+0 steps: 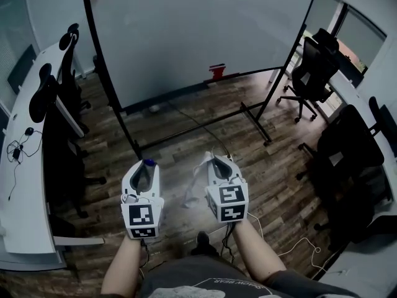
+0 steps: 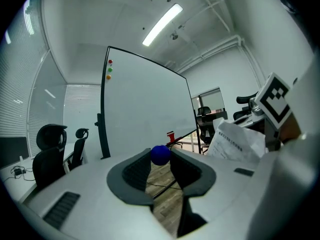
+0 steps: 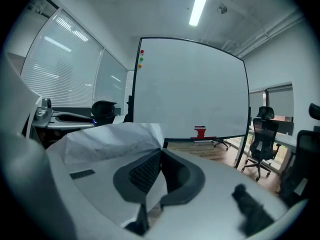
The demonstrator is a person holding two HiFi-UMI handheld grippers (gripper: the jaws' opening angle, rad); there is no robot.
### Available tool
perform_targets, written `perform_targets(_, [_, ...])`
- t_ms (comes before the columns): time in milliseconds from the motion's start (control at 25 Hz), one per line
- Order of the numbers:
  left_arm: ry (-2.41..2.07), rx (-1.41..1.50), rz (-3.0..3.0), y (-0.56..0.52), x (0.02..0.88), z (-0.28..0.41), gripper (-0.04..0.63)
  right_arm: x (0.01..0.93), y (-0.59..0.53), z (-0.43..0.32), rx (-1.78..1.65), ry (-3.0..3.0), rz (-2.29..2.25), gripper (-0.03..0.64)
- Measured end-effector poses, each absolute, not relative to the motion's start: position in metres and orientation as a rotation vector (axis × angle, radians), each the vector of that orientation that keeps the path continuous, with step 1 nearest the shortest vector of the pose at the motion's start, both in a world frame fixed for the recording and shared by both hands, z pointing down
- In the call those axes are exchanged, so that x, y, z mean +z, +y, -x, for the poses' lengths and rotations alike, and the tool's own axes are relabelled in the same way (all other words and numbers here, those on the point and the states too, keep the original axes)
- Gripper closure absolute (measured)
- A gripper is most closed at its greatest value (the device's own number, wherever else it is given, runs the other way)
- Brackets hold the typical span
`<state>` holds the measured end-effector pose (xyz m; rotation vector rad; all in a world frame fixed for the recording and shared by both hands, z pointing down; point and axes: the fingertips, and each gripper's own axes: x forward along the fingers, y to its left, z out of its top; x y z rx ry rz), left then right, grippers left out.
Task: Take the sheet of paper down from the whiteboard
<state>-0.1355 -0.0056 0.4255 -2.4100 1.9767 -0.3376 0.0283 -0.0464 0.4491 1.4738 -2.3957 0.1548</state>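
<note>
The whiteboard stands a little way ahead on a black wheeled frame, with no sheet on its face. My right gripper is shut on the crumpled white sheet of paper, which is pinched between its jaws and spreads out to the left. In the head view the paper hangs pale between the two grippers. My left gripper is shut on a small blue ball magnet held at its tips. In the left gripper view the paper shows at the right.
A red eraser sits on the board's tray and coloured magnets sit at its top left corner. Black office chairs and a chair flank the board. A white desk runs along the left. A cable lies on the wood floor.
</note>
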Motion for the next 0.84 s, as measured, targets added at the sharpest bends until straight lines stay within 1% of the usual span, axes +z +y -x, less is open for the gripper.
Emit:
perform_targets(480, [1.91,-0.311,2.478,0.056,0.437,0.169,0.469,0.454,0.02,0.003,0.146,-2.345,-1.55,0.595])
perform_targets(840, [1.851,-0.3,2.504,0.112,0.433,0.193,0.469,0.451,0.084,0.011,0.165,-2.275,-1.671,0.595])
